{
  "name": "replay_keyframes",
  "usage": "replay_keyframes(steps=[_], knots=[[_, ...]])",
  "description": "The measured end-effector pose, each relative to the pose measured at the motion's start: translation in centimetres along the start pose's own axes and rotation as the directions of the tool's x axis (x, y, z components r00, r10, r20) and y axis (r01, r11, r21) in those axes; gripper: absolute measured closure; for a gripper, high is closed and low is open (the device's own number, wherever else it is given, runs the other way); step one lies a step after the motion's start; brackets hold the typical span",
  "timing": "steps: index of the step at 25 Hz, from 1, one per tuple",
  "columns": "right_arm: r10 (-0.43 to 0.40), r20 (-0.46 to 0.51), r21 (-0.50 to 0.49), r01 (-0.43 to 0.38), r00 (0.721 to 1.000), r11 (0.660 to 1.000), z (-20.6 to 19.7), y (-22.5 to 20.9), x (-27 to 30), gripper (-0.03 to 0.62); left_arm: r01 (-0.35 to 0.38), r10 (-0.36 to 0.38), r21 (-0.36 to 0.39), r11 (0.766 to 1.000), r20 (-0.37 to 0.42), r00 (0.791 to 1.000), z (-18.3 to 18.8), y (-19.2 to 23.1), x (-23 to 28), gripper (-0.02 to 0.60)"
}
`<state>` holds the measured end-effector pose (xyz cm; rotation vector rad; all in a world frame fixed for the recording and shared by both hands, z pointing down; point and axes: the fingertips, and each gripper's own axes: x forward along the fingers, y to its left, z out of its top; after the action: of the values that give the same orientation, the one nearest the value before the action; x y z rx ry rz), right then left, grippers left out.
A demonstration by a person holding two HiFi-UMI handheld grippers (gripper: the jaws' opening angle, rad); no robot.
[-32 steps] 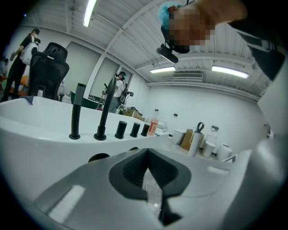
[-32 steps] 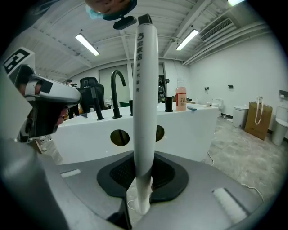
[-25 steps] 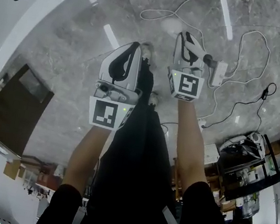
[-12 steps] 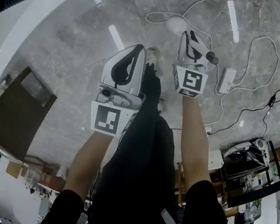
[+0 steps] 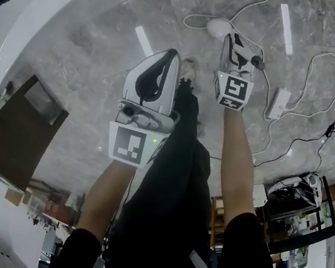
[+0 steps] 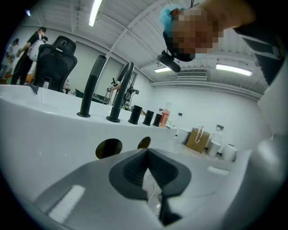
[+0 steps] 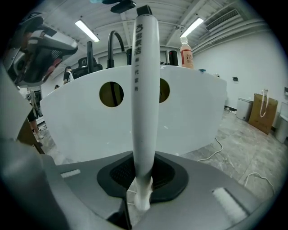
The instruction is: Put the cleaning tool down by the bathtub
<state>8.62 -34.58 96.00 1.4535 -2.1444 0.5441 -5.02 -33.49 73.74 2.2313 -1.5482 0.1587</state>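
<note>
A white cleaning tool [image 7: 144,90] with a smooth, round plastic handle is held upright in the right gripper [image 7: 143,177], whose dark ribbed pads [image 7: 168,173] are closed on the handle's narrow lower end. A column of dark printed characters runs down the handle; they cannot be read with certainty. The handle is capped by a black tip [image 7: 144,10].

The tool is held off the floor, directly in front of the glossy white outer wall of the bathtub [image 7: 198,112], which is pierced by two round holes [image 7: 111,93]. On the tub's rim stand a curved matte black spout [image 7: 115,42] and a clear bottle [image 7: 186,53] with an orange-red label whose print is too small to read.

The left gripper [image 6: 146,155] is seen with its grooved dark pads drawn together at the tips, with nothing between them. Past it, a tall black column tap [image 6: 92,85], a row of short black cylinders [image 6: 135,114] and a brown paper bag [image 6: 197,139] are visible.

From the head view, both grippers are shown over a polished grey marble floor [image 5: 89,72]. Each carries a cube with a black-and-white square marker [image 5: 132,145]. A white power strip [image 5: 281,103] lies on the floor to the right.
</note>
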Motion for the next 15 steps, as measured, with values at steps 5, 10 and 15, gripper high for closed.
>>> replay_keyframes(steps=[5, 10, 15], knots=[[-0.001, -0.030, -0.001, 0.001, 1.000, 1.000, -2.1, 0.0, 1.8, 0.530, -0.006, 0.006, 0.005, 1.000, -0.008, 1.000, -1.2, 0.7, 0.0, 0.574], [0.004, -0.053, -0.001, -0.004, 0.999, 1.000, -3.2, 0.1, 3.2, 0.530, -0.011, 0.011, -0.001, 1.000, -0.008, 1.000, -1.4, 1.2, 0.1, 0.574], [0.000, -0.046, 0.007, 0.001, 0.999, 1.000, -2.5, -0.3, 4.5, 0.530, -0.013, 0.013, -0.005, 1.000, -0.004, 1.000, -1.2, 1.7, 0.4, 0.574]])
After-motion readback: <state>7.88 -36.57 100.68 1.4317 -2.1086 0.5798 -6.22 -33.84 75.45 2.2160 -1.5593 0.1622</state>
